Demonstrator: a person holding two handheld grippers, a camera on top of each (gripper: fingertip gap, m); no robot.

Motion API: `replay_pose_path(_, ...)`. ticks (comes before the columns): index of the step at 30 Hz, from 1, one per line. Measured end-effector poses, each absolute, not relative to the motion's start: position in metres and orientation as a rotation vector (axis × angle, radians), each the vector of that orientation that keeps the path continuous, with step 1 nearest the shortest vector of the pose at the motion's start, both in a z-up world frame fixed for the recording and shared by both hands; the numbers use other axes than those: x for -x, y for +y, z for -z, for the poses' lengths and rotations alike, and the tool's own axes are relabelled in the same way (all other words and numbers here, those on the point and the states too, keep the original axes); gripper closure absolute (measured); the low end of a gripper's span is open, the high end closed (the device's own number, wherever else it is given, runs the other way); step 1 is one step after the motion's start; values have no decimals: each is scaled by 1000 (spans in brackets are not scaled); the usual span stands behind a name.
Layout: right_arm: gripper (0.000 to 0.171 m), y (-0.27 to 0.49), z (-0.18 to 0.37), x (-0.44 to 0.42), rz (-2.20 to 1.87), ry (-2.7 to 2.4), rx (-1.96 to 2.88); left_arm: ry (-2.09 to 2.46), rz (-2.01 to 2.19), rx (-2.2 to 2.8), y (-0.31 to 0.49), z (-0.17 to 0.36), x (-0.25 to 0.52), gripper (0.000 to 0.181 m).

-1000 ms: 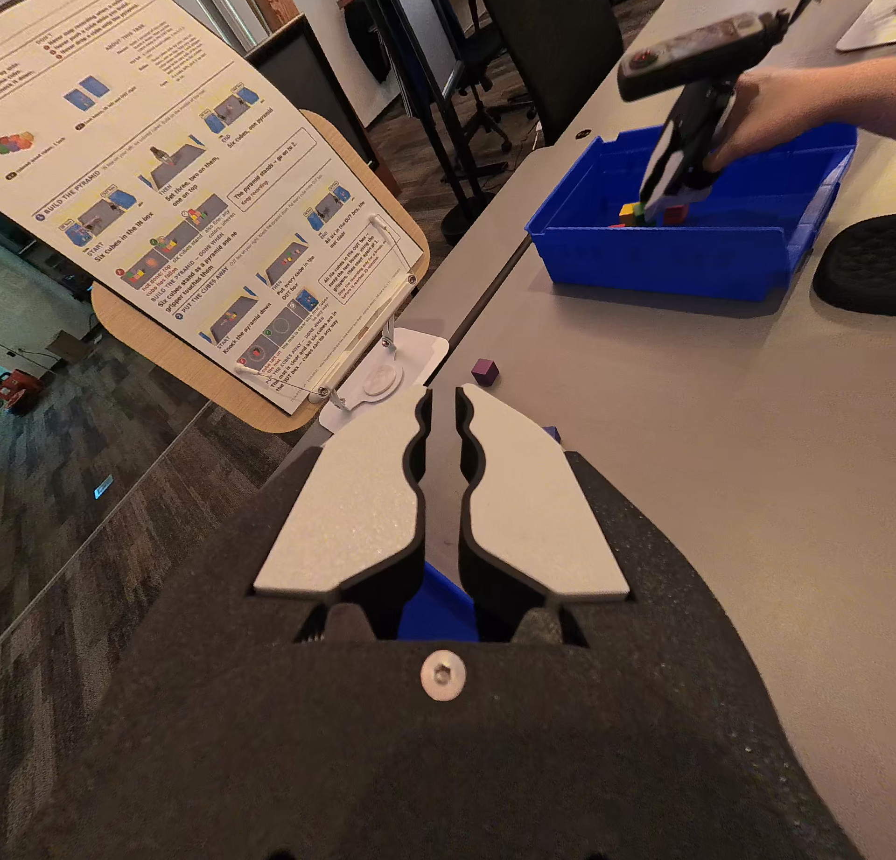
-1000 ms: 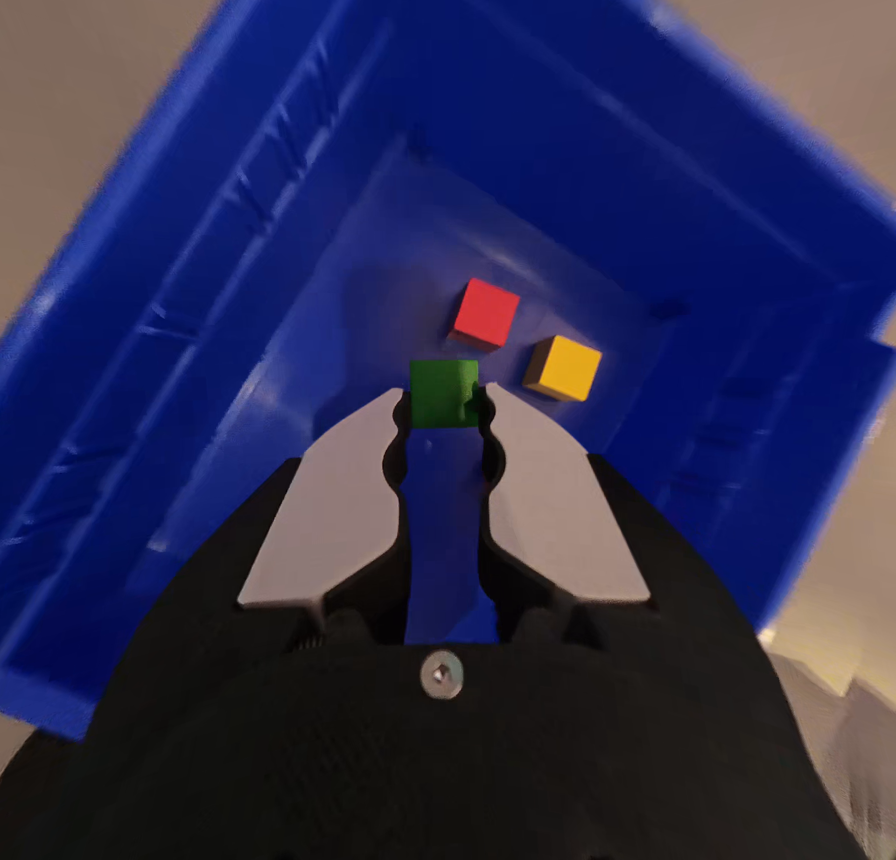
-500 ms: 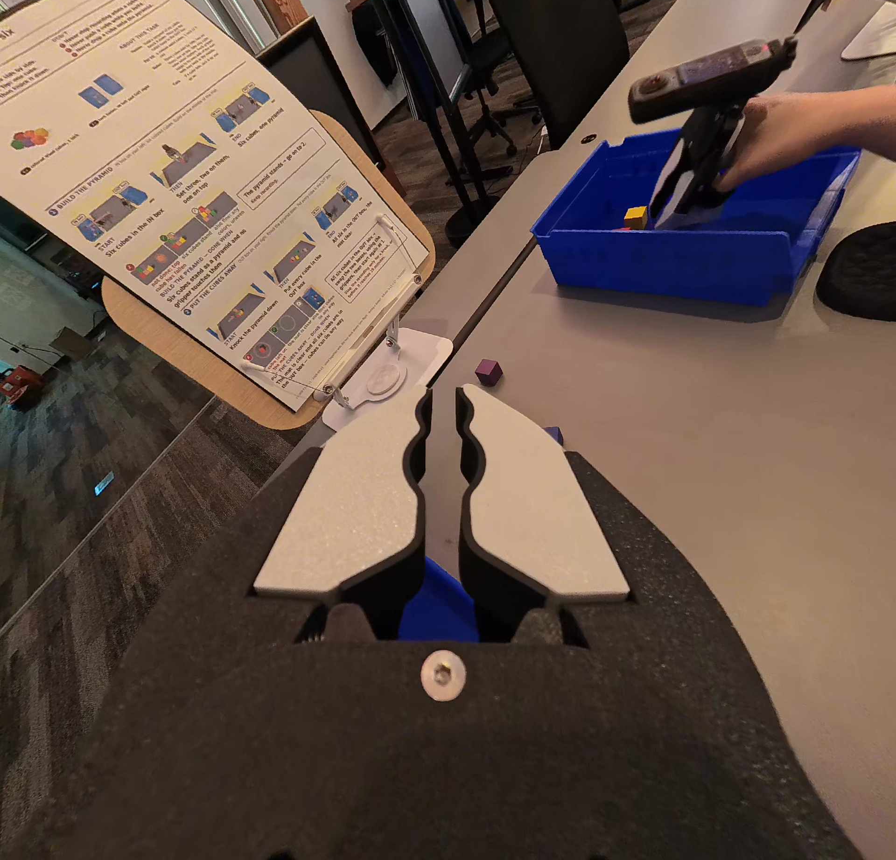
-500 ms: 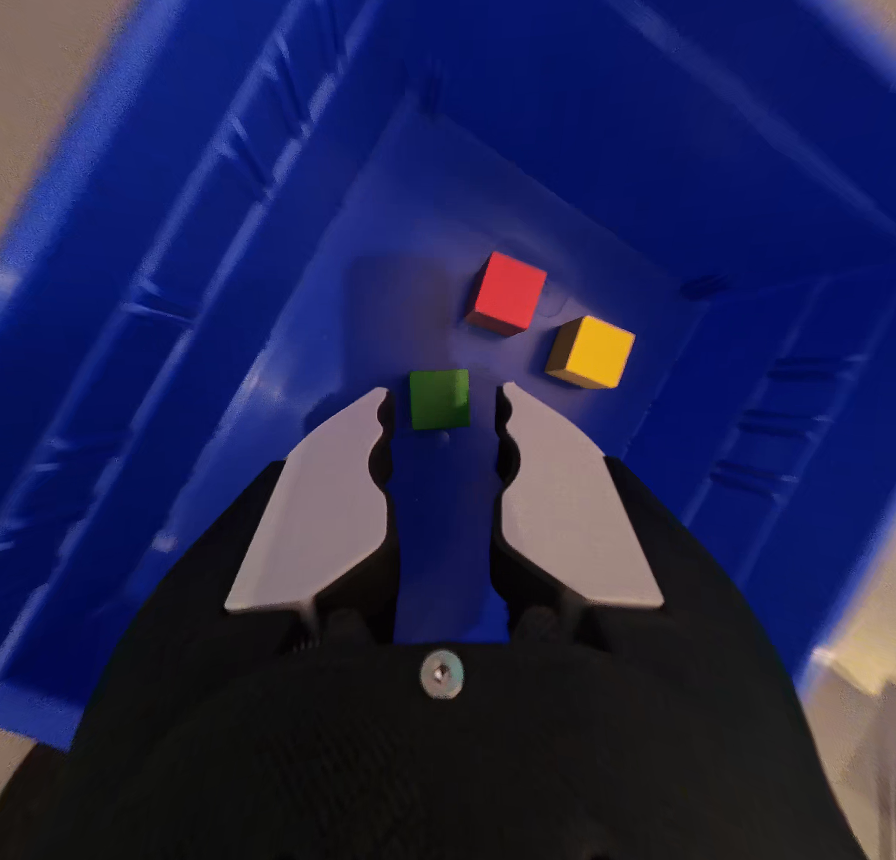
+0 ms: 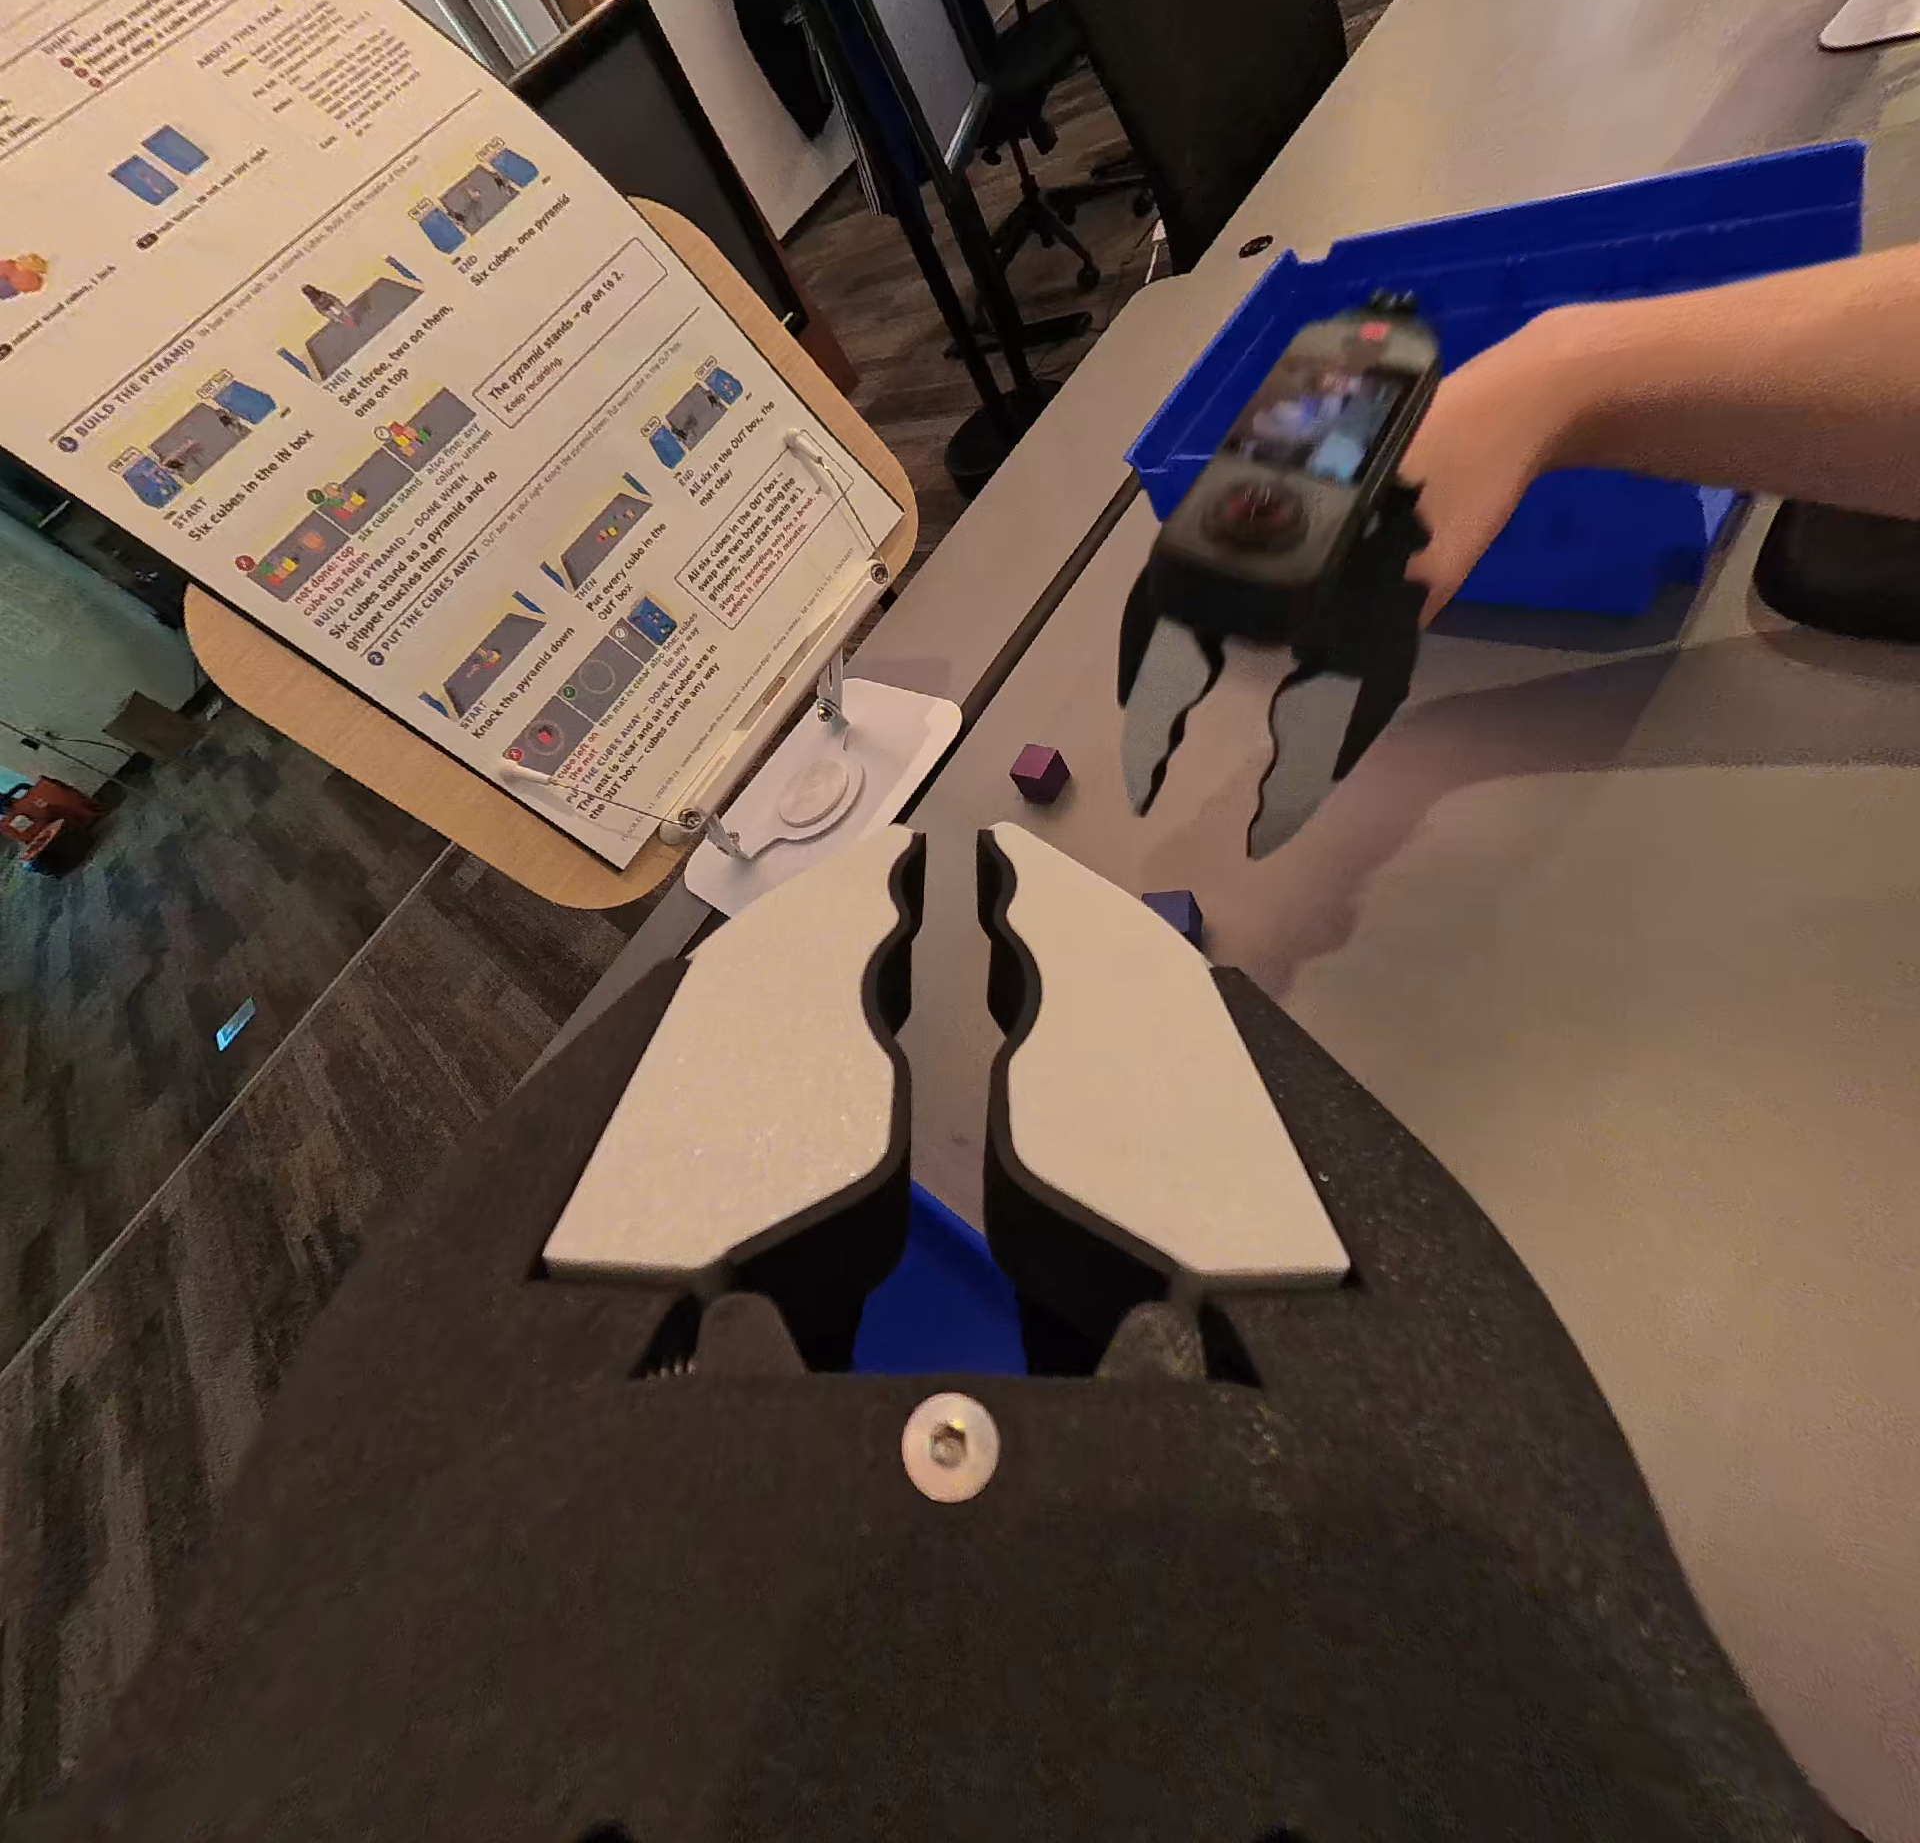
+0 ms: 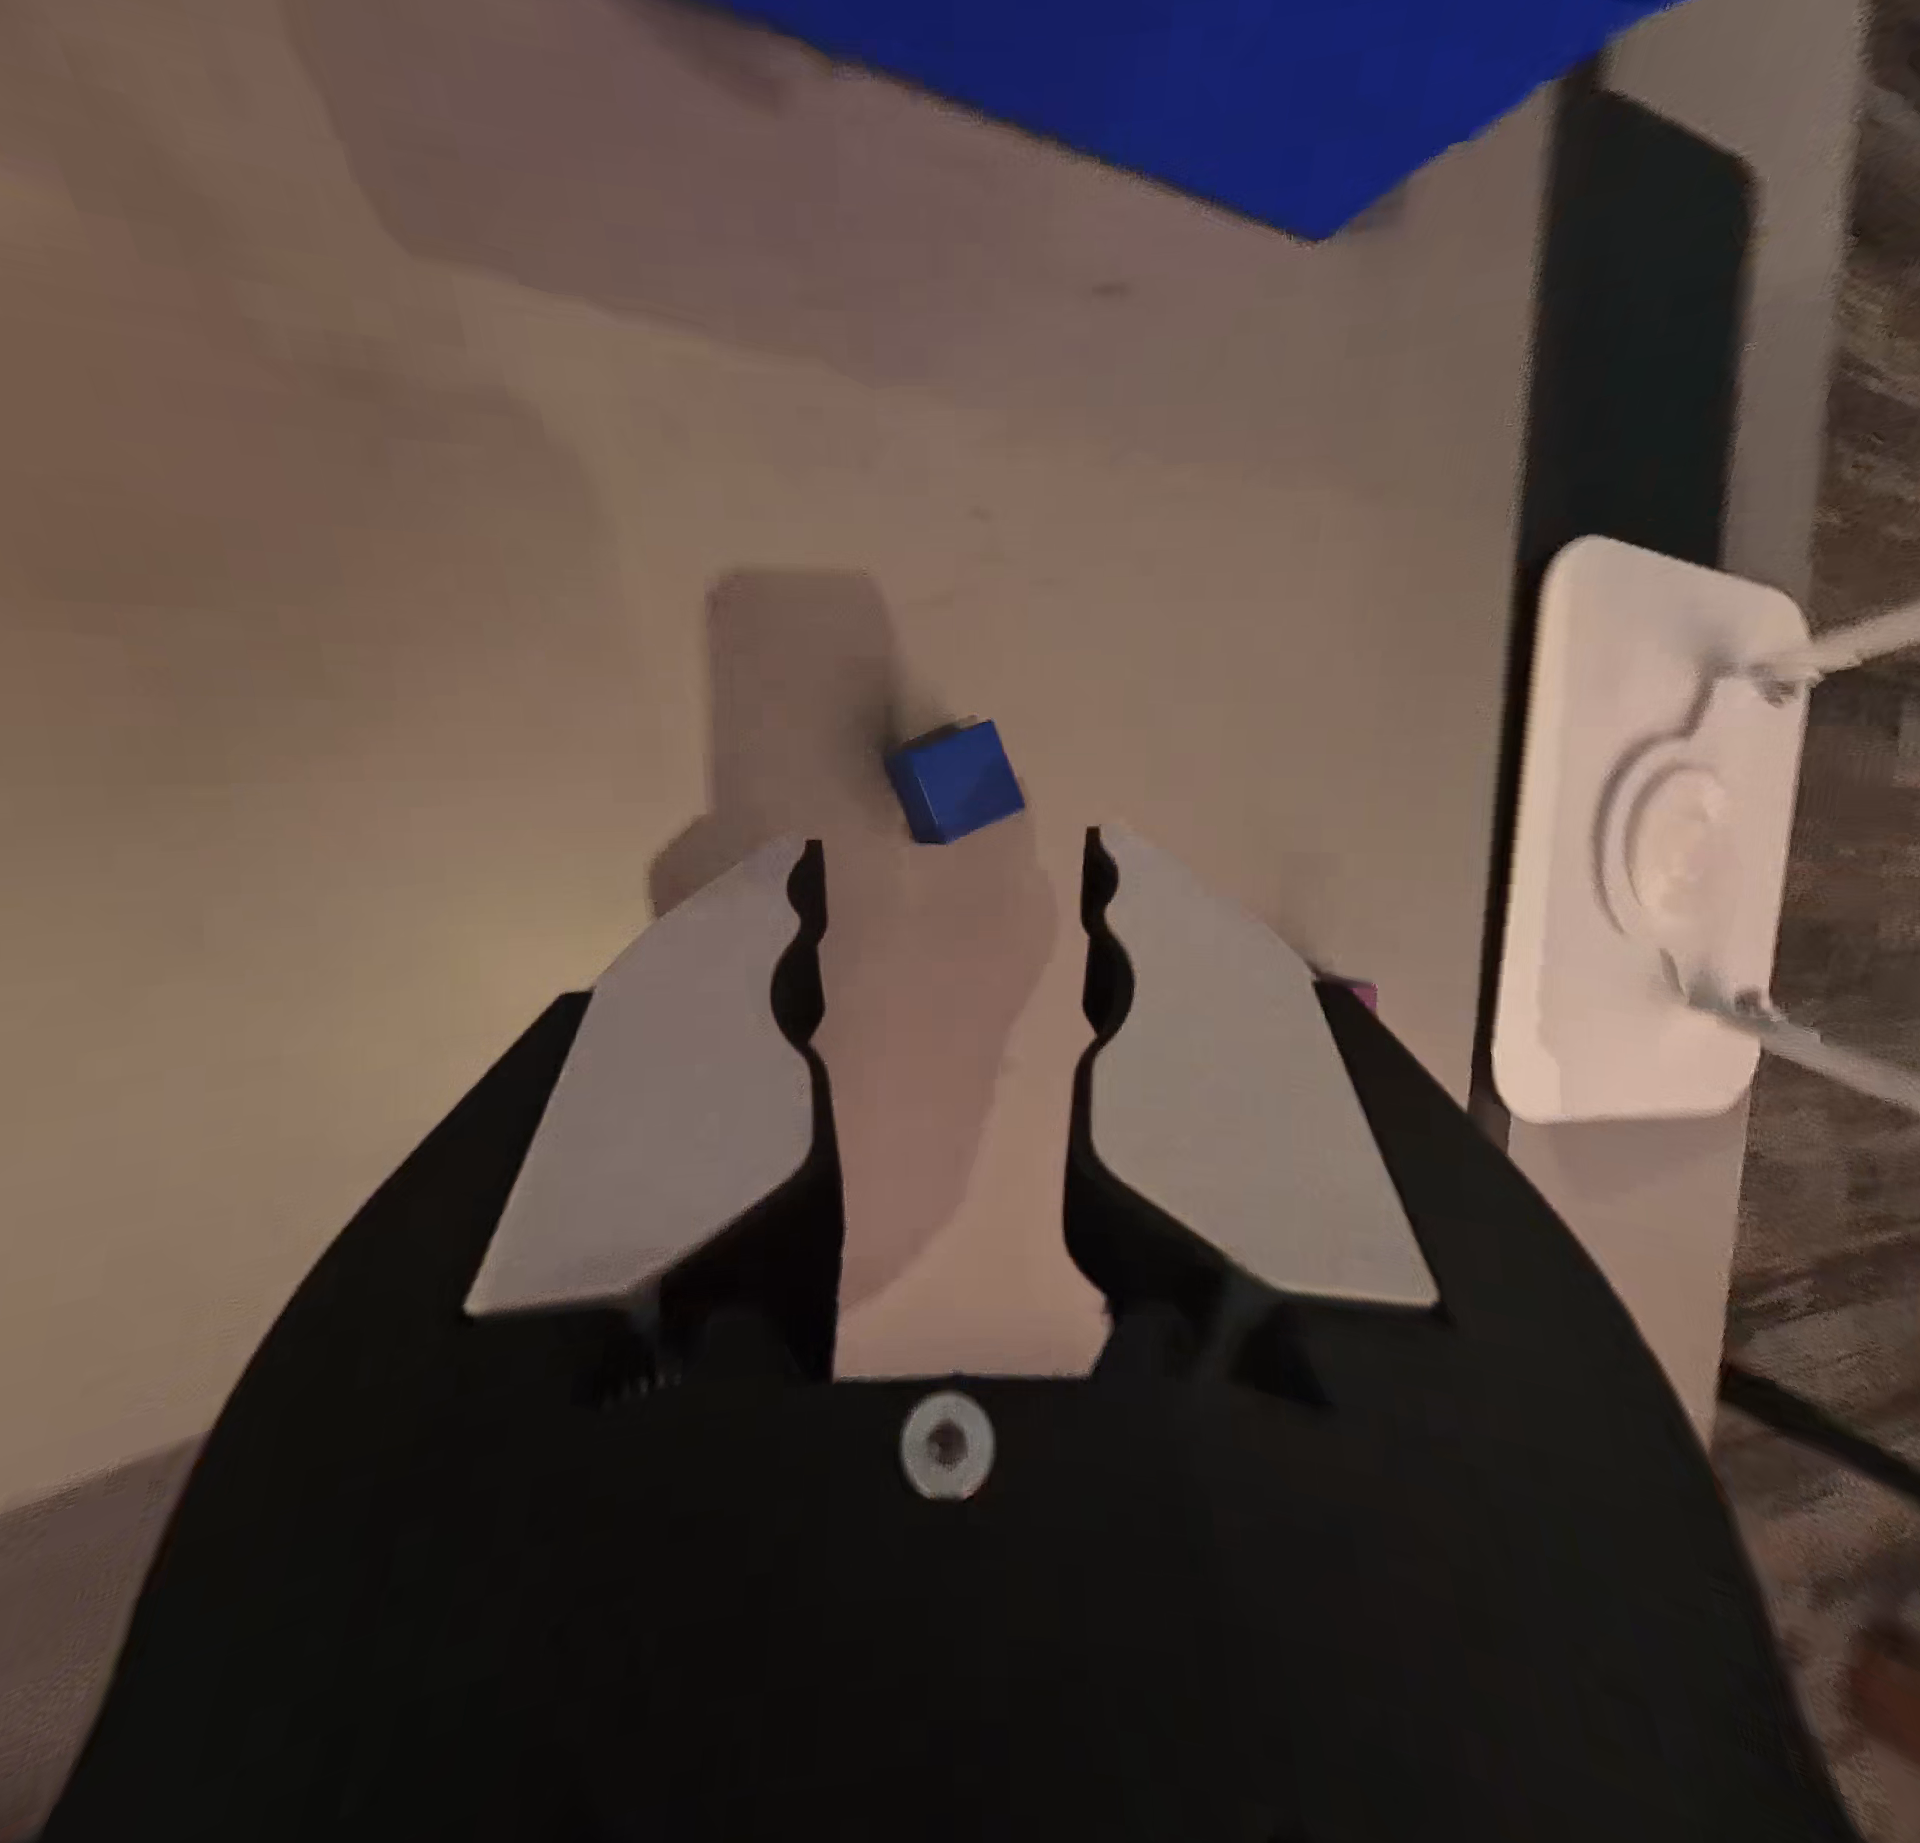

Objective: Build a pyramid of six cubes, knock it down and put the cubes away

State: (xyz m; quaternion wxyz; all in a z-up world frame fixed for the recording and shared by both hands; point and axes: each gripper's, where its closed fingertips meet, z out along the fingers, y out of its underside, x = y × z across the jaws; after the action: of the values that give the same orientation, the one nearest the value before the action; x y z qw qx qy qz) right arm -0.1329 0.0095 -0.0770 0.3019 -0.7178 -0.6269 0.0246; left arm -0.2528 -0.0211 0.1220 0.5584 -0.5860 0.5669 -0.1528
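Note:
In the right wrist view my right gripper (image 6: 948,843) is open and empty, hovering over the grey table with a blue cube (image 6: 954,780) just past its fingertips. A sliver of a purple cube (image 6: 1361,993) shows beside its right finger. In the left wrist view my left gripper (image 5: 948,837) is shut and empty, with only a thin gap between the jaws. Ahead of it lie the purple cube (image 5: 1039,772) and the blue cube (image 5: 1174,910), which is partly hidden by my finger. The right gripper (image 5: 1205,827) shows there too, blurred, above the blue cube. The blue bin (image 5: 1558,266) stands behind it.
An instruction sheet (image 5: 364,391) leans on a white stand (image 5: 831,785) at the table's left edge; its base (image 6: 1652,837) is right of the cubes. A black pad (image 5: 1839,567) lies by the bin. A blue shape (image 5: 935,1305) shows under my left gripper. The bin's corner (image 6: 1143,58) is behind. The grippers' ends are close to 25 cm from one another.
The right gripper let go of the green cube in the bin, came out and moved to the table above the blue cube, opening wider. The left gripper has barely moved.

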Motion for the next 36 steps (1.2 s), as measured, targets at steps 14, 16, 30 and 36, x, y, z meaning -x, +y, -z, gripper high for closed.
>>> replay_pose_path(14,131,36,148,148,-133,-1928,1973,1315,380,1374,-21,-127,264,172)
replay_pose_path(16,140,37,151,145,-129,-1936,1997,1315,379,1374,-21,-127,264,172)
replay_pose_path(30,143,1,-17,-20,247,-1062,2215,1312,380,1374,-23,-128,267,172)
replay_pose_path(36,141,-86,64,-188,314,-337,2813,1311,409,1358,-24,-131,263,172)
